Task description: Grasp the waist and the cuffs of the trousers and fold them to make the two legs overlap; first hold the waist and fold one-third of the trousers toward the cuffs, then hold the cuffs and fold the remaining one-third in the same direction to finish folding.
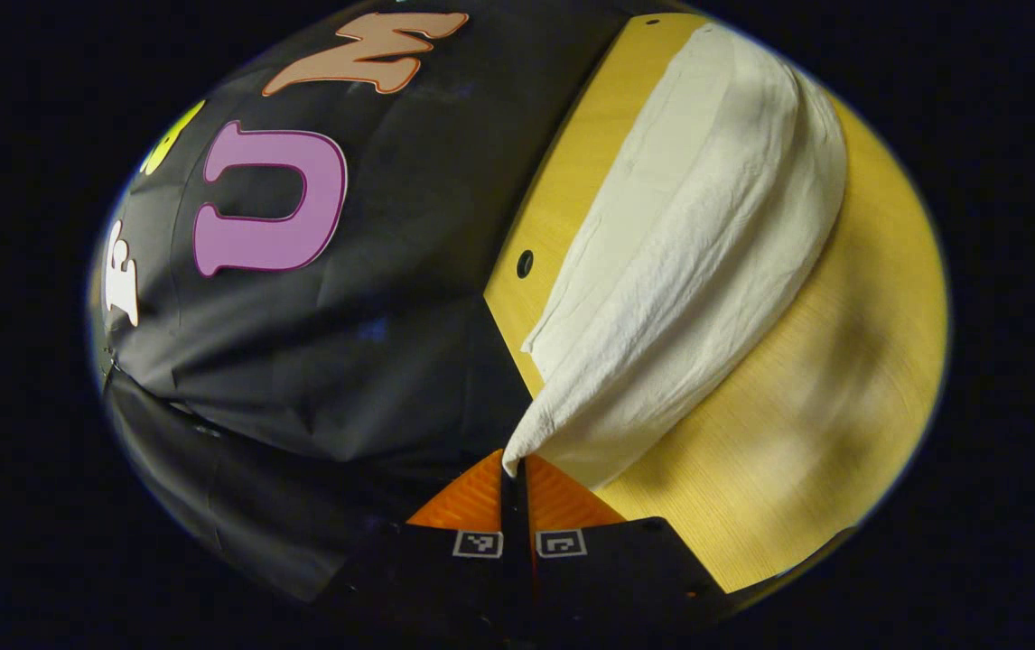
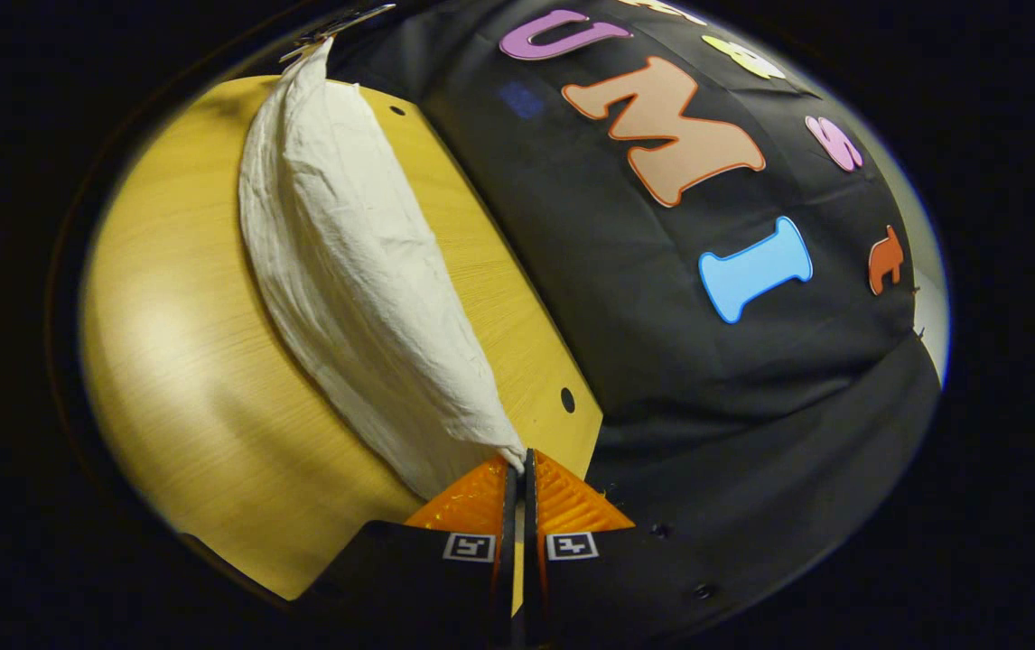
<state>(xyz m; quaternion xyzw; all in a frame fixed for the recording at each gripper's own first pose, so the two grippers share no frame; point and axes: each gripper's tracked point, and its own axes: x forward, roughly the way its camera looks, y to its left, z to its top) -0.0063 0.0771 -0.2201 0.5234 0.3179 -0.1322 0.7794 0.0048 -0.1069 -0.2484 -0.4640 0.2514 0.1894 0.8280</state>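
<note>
Yellow wood is what we see under everything: a smooth table (image 1: pixel 806 397) with small round holes (image 1: pixel 525 264) near its edge, and a black cloth wall (image 1: pixel 373 343) behind it. On the table lie our trousers (image 1: pixel 698 235), which are cream white and a bit wrinkled. They make one long band, and it looks as if the cloth is laid double, though we cannot be sure which end is the waist and which is the cuffs. In the left gripper view, our left gripper (image 1: pixel 516 465) is pinched tight on one end of the trousers. Its two fingers are almost together, and a corner of the cloth is squeezed between them. That end is lifted a little and the cloth runs away from us across the table. In the right gripper view, our right gripper (image 2: pixel 520 460) is pinched tight too, on the other end of the trousers (image 2: pixel 364 262). Its fingers are very close, with the cloth caught in the thin gap. From there the white band stretches over the table (image 2: pixel 183 361) to the far side, where the other end rises to a point held by something at the top of the view. A round hole (image 2: pixel 567 399) sits near the table's edge, just beside the right gripper.
</note>
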